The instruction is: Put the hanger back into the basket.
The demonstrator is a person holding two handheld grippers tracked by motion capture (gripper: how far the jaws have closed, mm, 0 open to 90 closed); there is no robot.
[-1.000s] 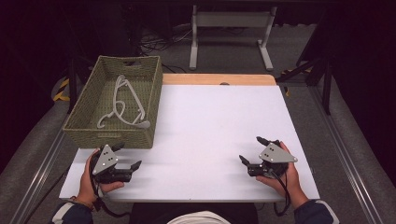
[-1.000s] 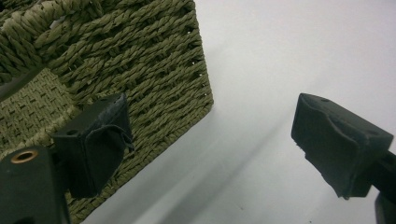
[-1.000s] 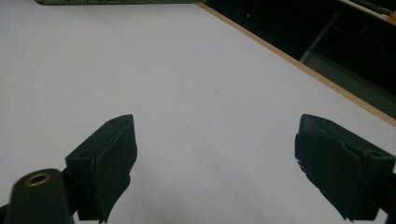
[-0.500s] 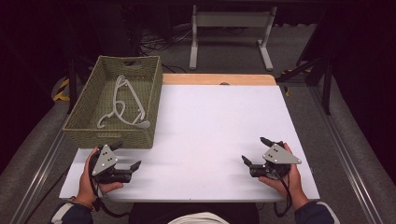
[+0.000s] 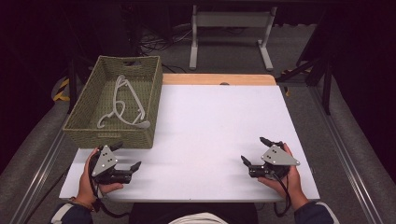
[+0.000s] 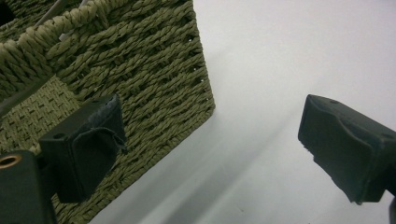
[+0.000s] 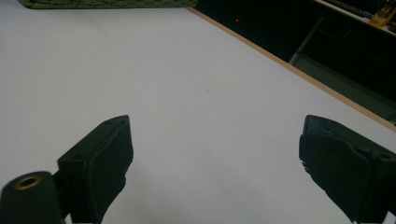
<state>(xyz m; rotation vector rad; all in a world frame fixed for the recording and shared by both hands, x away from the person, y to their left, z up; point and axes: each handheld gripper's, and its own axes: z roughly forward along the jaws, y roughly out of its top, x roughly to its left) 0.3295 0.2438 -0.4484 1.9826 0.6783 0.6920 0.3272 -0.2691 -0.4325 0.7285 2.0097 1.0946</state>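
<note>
A green woven basket (image 5: 84,133) stands at the table's left side, and a pale grey hanger (image 5: 126,100) lies inside it. My left gripper (image 5: 126,156) is held open just in front of the basket's near wall (image 6: 154,79), nothing between its jaws. Over the white table near the front right, my right gripper (image 5: 256,150) is open and empty too. Bare white tabletop (image 7: 187,93) lies beyond its jaws, with the basket's edge (image 7: 102,3) far off.
The white table surface (image 5: 215,126) has a wooden strip (image 5: 219,79) along its far edge. A metal stand (image 5: 231,32) and dark frame legs (image 5: 322,70) stand on the floor beyond the table.
Both grippers have drifted slightly toward the table's front edge. The basket and hanger have not moved.
</note>
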